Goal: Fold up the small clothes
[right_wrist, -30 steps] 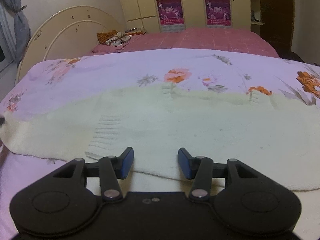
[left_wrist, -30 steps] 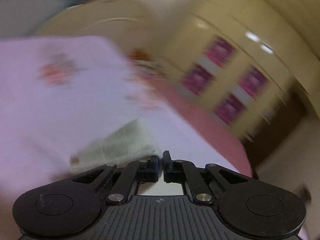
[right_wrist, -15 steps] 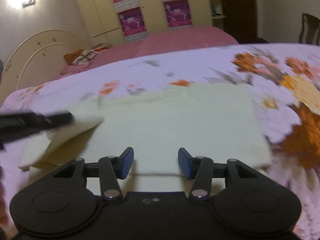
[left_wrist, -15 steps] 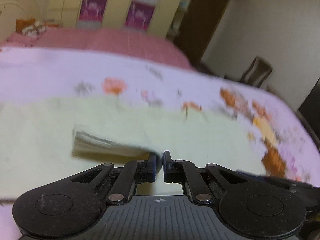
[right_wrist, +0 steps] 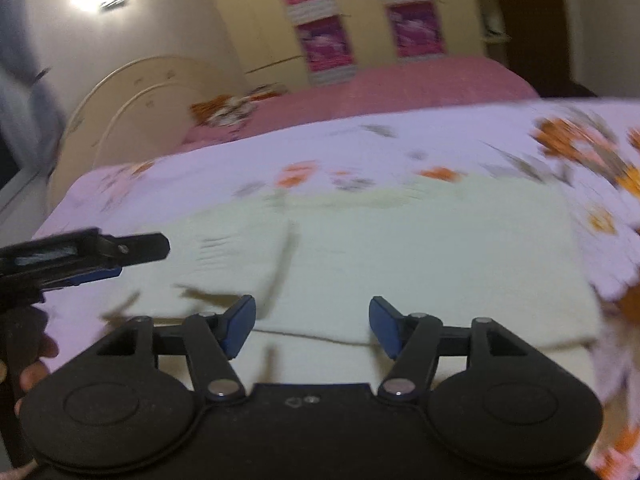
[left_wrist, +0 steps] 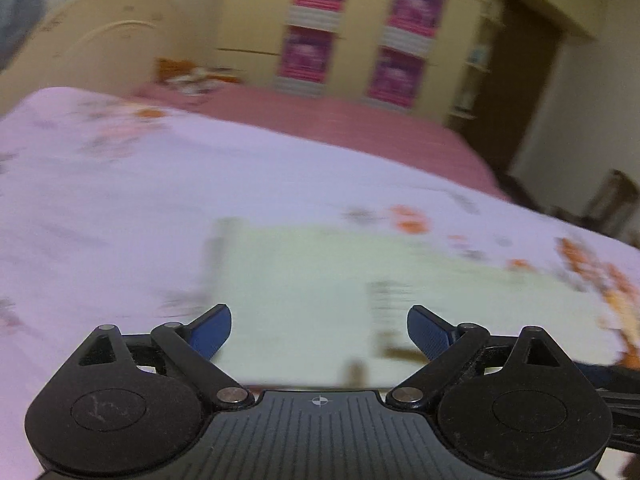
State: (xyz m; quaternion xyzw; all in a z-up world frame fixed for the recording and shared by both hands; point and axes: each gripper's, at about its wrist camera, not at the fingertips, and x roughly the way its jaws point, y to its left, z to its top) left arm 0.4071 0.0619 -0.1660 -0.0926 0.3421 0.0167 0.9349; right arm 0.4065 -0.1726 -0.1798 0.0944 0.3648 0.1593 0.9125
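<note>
A cream knitted garment (left_wrist: 312, 296) lies flat on the floral lilac bedsheet (left_wrist: 120, 216), with its left part folded over onto its middle (right_wrist: 240, 256). My left gripper (left_wrist: 319, 332) is open and empty, just above the garment's near edge; it also shows from the side in the right wrist view (right_wrist: 116, 258), left of the folded flap. My right gripper (right_wrist: 312, 326) is open and empty over the garment's (right_wrist: 420, 260) near edge. Both views are motion-blurred.
The bed has a pink cover (right_wrist: 400, 92) behind the lilac sheet, a cream headboard (right_wrist: 132, 100) and an orange patterned cloth (right_wrist: 224, 108) near it. Wardrobes with pink posters (left_wrist: 312, 24) line the far wall. A chair (left_wrist: 612, 200) stands at the right.
My left gripper carried the garment's edge over to the right, then opened and let it go; the flap now lies folded on the garment. My right gripper stayed open and shifted right.
</note>
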